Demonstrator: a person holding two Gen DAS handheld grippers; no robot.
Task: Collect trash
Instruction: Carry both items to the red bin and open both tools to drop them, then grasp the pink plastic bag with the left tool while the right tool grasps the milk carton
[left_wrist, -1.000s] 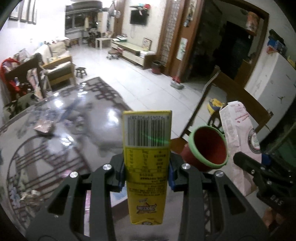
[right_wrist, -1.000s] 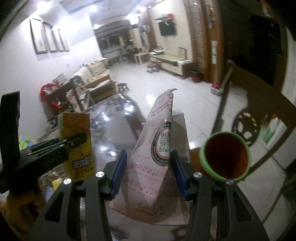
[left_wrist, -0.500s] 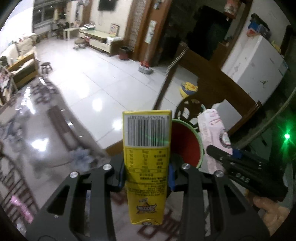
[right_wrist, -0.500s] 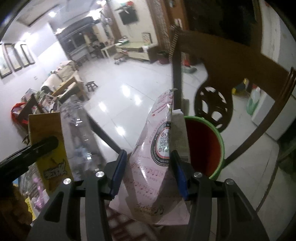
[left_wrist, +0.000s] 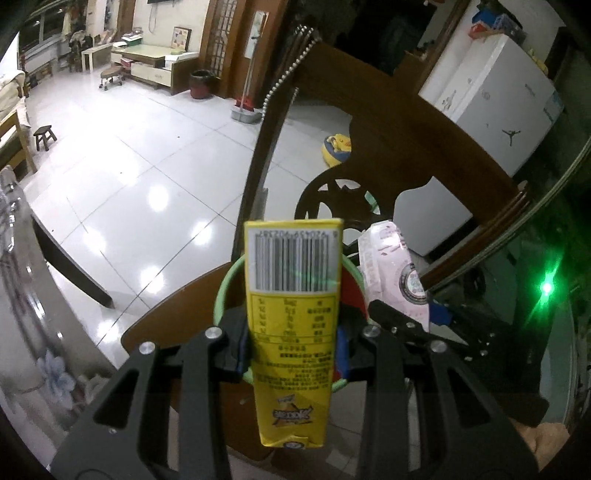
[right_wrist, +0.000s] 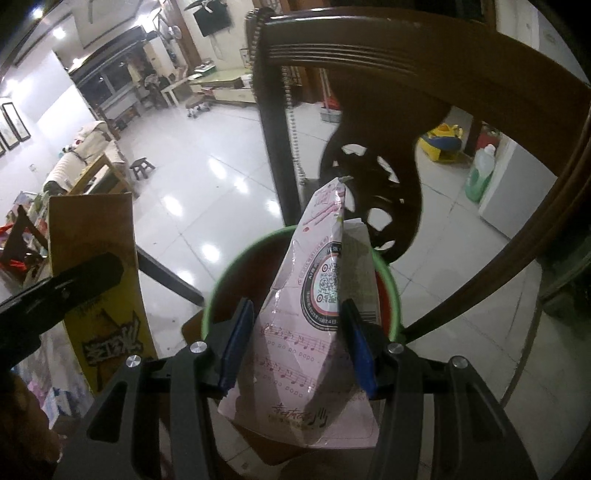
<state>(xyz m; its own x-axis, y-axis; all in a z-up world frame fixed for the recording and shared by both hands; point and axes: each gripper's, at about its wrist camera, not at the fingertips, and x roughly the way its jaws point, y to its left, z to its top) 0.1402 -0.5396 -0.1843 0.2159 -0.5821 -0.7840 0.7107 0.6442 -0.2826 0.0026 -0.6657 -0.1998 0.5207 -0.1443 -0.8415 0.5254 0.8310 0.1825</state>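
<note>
Glossy white tiled floor (left_wrist: 122, 192); wooden chair (right_wrist: 424, 74) at twelve o'clock behind green-rimmed bin (right_wrist: 388, 273). Left gripper (left_wrist: 291, 343) opening around yellow carton (left_wrist: 291, 295); right gripper (right_wrist: 295, 347) opening around pink bag (right_wrist: 314, 314).

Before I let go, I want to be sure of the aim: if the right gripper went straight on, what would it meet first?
Probably the red bin with the green rim: the right gripper, jaws opening around the pink bag, points into its mouth. Depth is unclear.

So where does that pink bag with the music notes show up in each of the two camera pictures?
Left wrist view: the pink bag sits right of centre, beside the yellow carton, held by the other tool.
Right wrist view: it fills the centre, between this tool's blue pads.
Shared landmark: the green-rimmed red bin just behind both items.
</note>
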